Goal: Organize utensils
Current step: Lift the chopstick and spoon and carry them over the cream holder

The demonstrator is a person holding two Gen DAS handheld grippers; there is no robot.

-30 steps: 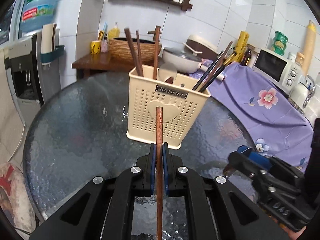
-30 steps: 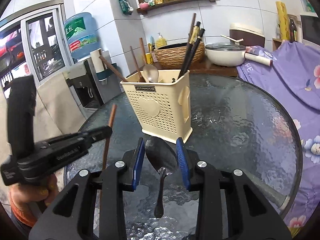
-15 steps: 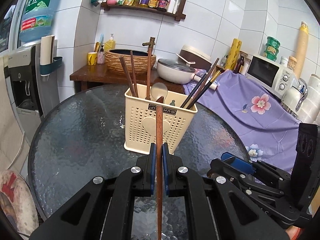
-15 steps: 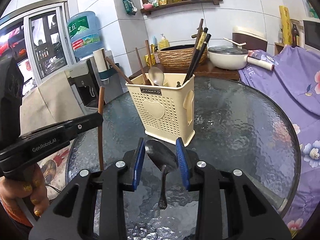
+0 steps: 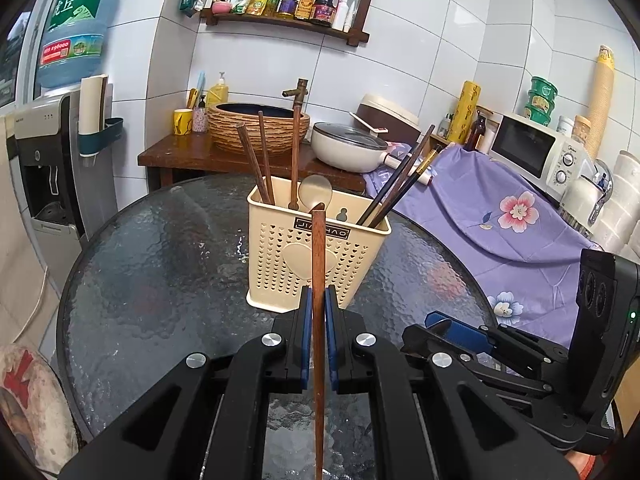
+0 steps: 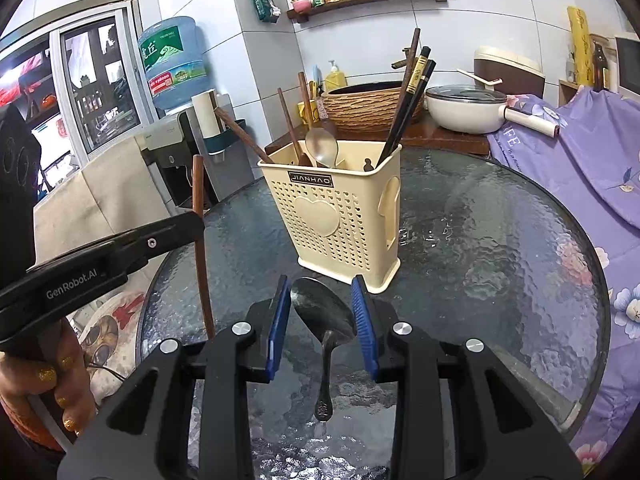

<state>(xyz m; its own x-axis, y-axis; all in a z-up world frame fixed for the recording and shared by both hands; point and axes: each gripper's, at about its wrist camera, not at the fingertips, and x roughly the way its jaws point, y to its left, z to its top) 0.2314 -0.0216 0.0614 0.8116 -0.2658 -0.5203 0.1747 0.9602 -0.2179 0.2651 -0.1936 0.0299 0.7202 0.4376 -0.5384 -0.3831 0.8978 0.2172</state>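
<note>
A wooden chopstick (image 5: 318, 280) is clamped upright in the left hand-held gripper (image 5: 316, 312) and a metal spoon (image 6: 324, 320) sits between the right hand-held gripper's (image 6: 322, 312) spread jaws, grip uncertain; both likely await dropping into the cream utensil caddy (image 5: 296, 256).

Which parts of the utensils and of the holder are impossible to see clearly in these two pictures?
- Left wrist view: the lower end of the wooden chopstick is cut off by the picture's bottom edge.
- Both views: the lower parts of the utensils in the cream holder are hidden behind its walls.
- Left wrist view: the spoon in the right gripper is almost wholly hidden by its fingers.
</note>
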